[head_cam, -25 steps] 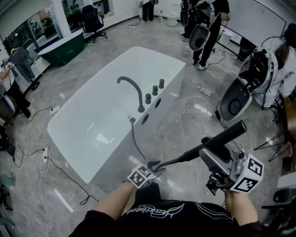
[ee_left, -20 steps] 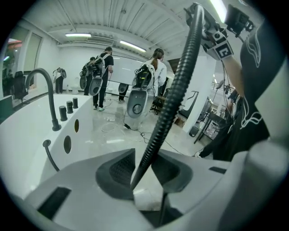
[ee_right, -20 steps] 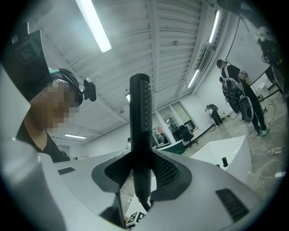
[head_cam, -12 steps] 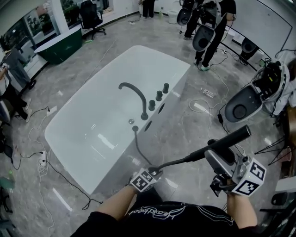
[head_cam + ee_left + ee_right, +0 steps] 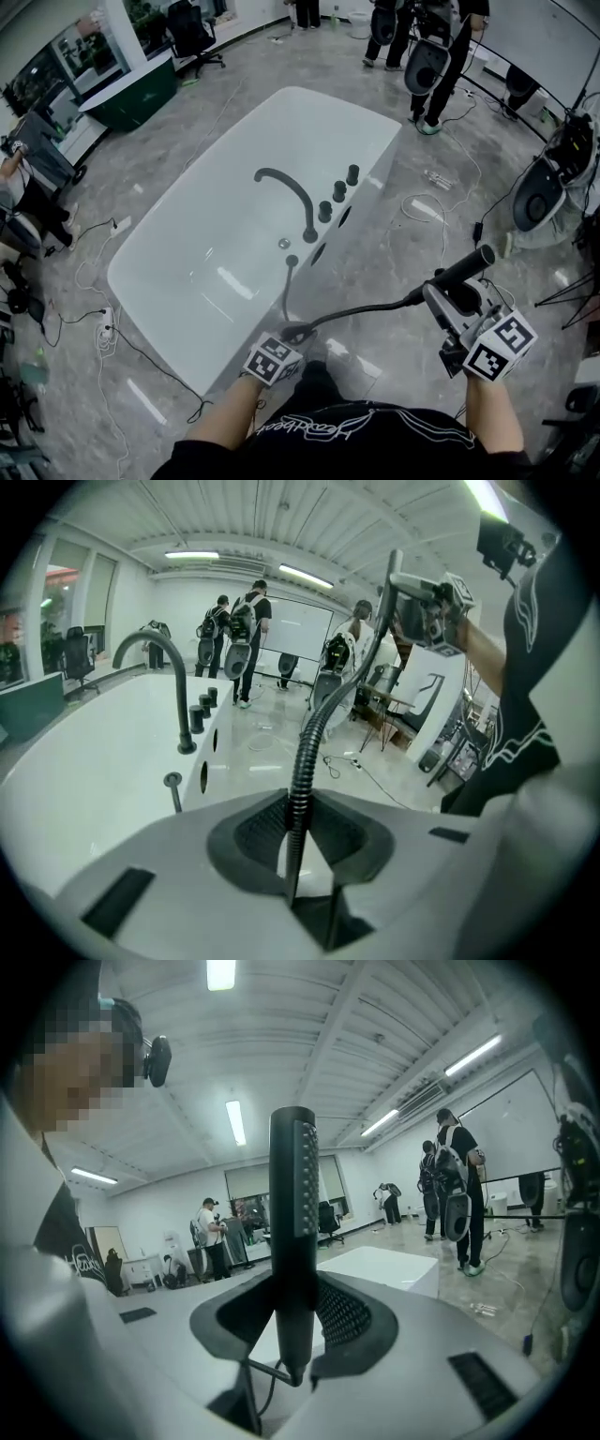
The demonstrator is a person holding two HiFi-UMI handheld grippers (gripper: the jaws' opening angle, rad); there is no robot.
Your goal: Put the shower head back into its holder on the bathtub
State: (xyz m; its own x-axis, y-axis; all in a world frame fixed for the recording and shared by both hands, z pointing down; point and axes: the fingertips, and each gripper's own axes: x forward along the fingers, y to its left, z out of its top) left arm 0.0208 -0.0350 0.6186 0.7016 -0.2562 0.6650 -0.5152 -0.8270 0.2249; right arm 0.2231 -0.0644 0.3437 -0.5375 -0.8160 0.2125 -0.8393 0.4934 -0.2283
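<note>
In the head view a white bathtub (image 5: 375,131) lies ahead. On its right rim are a dark curved faucet (image 5: 291,192), three knobs (image 5: 338,190) and a small round socket (image 5: 284,243). A dark ribbed hose (image 5: 356,312) rises from the rim beside the socket and runs to the shower head (image 5: 462,266). My left gripper (image 5: 292,335) is shut on the hose (image 5: 298,799), short of the tub's near end. My right gripper (image 5: 448,292) is shut on the dark stick-shaped shower head (image 5: 292,1241), to the right of the tub and off the rim.
Cables (image 5: 103,328) trail over the grey marble floor on both sides of the tub. People with equipment stand beyond its far end (image 5: 441,56) and at the left (image 5: 28,159). White round devices (image 5: 539,197) stand at the right. A green tub (image 5: 131,94) sits at the back left.
The tub has shifted right and nearer in the head view. The left gripper slid a little left along the hose. The shower head in the right gripper looks shorter and lies closer to that gripper.
</note>
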